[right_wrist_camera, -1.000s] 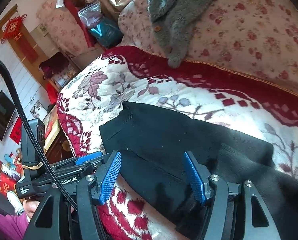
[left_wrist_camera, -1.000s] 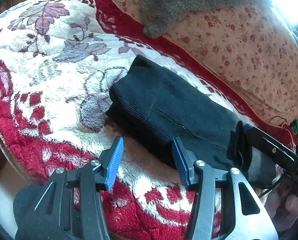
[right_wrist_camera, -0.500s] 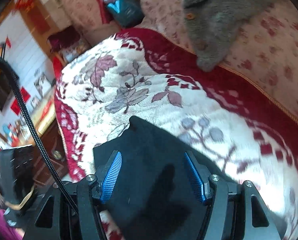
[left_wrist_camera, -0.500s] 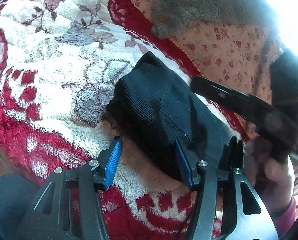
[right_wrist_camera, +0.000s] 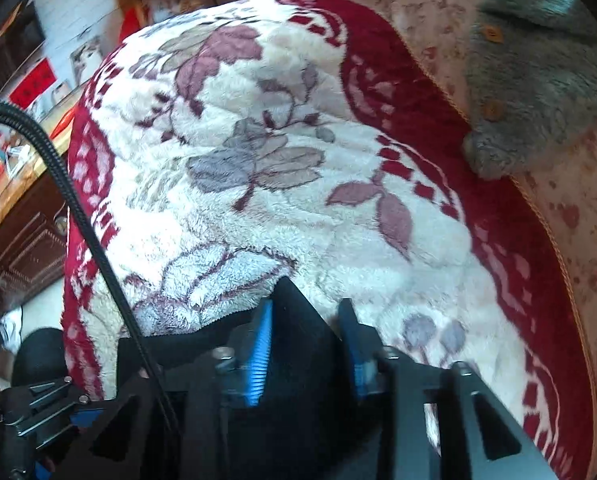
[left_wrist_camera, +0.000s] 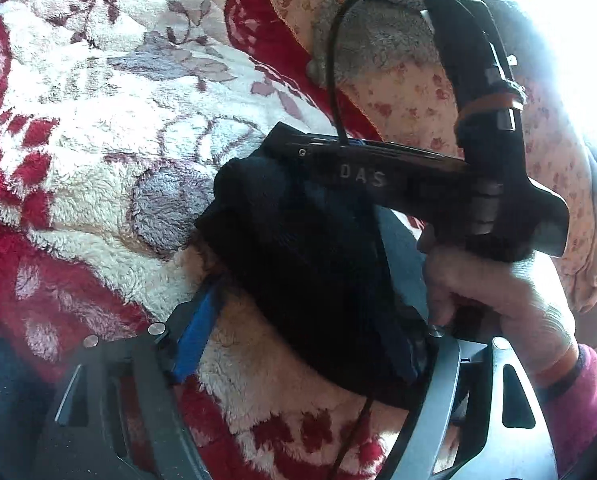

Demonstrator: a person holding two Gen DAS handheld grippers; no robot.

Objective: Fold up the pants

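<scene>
The black pants (left_wrist_camera: 298, 240) lie as a folded bundle on the red and white plush blanket (left_wrist_camera: 98, 140). My left gripper (left_wrist_camera: 298, 312) is open and its jaws are opening. The bundle's near end lies between them and covers most of the right pad; the left blue pad (left_wrist_camera: 200, 332) stands clear of the cloth. My right gripper (right_wrist_camera: 306, 320) points down at the far corner of the pants (right_wrist_camera: 294, 304). Its jaws are closing, and black cloth fills the gap between the blue pads. In the left wrist view a hand (left_wrist_camera: 498, 288) holds that gripper's black body (left_wrist_camera: 398, 176) over the bundle.
A grey fleece garment with buttons (right_wrist_camera: 538, 92) lies on a pink floral quilt (right_wrist_camera: 578, 220) at the back right. The blanket (right_wrist_camera: 258, 140) drops off at its left edge toward a wooden cabinet (right_wrist_camera: 18, 248). A black cable (right_wrist_camera: 78, 200) hangs at the left.
The right gripper swept left across the pants to their far corner and narrowed its jaws around it. The left jaws spread wider. The right hand and its gripper came into the left wrist view.
</scene>
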